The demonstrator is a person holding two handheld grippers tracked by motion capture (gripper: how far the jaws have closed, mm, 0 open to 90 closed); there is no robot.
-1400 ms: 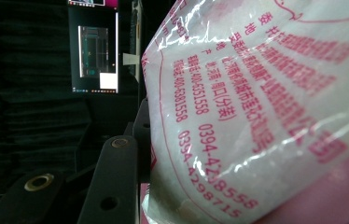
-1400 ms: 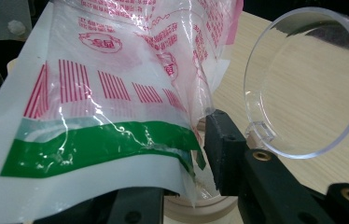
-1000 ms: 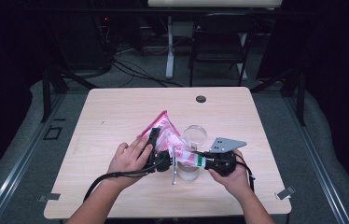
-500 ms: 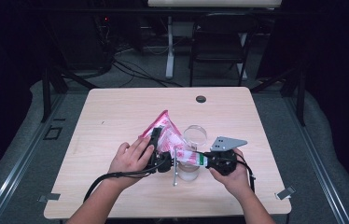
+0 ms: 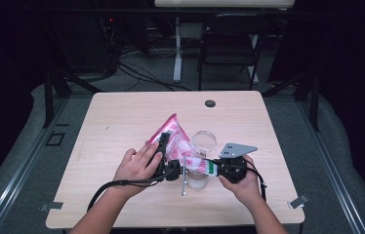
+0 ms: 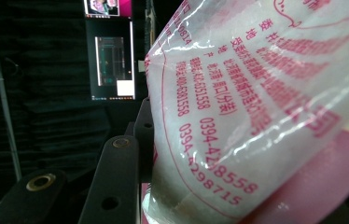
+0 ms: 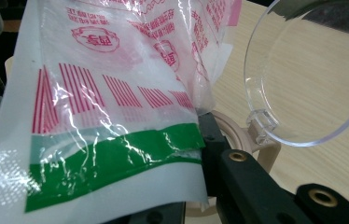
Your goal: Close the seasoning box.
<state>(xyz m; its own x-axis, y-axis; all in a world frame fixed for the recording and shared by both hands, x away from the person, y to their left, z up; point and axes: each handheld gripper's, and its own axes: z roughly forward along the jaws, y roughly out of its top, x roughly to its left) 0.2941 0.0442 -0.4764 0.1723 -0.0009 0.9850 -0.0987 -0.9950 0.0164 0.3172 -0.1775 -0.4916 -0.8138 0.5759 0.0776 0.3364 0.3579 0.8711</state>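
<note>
Two tools had hold of one bag as we watched from above: the left tool [image 5: 165, 146] was clamped on the pink and white plastic bag [image 5: 173, 136] near its upper side, and the right tool [image 5: 209, 167] was clamped on its lower end, where a green band ran across the film. In the left gripper view the bag [image 6: 256, 107] pressed right against the black jaws, its red printed digits close to the lens, and we judged the grip firm. In the right gripper view the green-banded end [image 7: 112, 158] sat between the jaws, and behind it a clear round lid [image 7: 312, 79] stood hinged open on a beige-rimmed container [image 7: 245, 140]. From the high view we placed the bag stretched between the two hands, low over the middle of the desk [image 5: 122, 117], with the open lid [image 5: 204, 140] just beside it and the container [image 5: 196, 179] under the bag's lower end. A thin stick-like thing [image 5: 184, 175] lay near the container; we could not tell what it was. As we judged it, the lid was already open and the bag was brought to the container; what seemed left was tipping the contents in, and we could not see whether the bag's mouth was open or whether anything had gone in yet.
</note>
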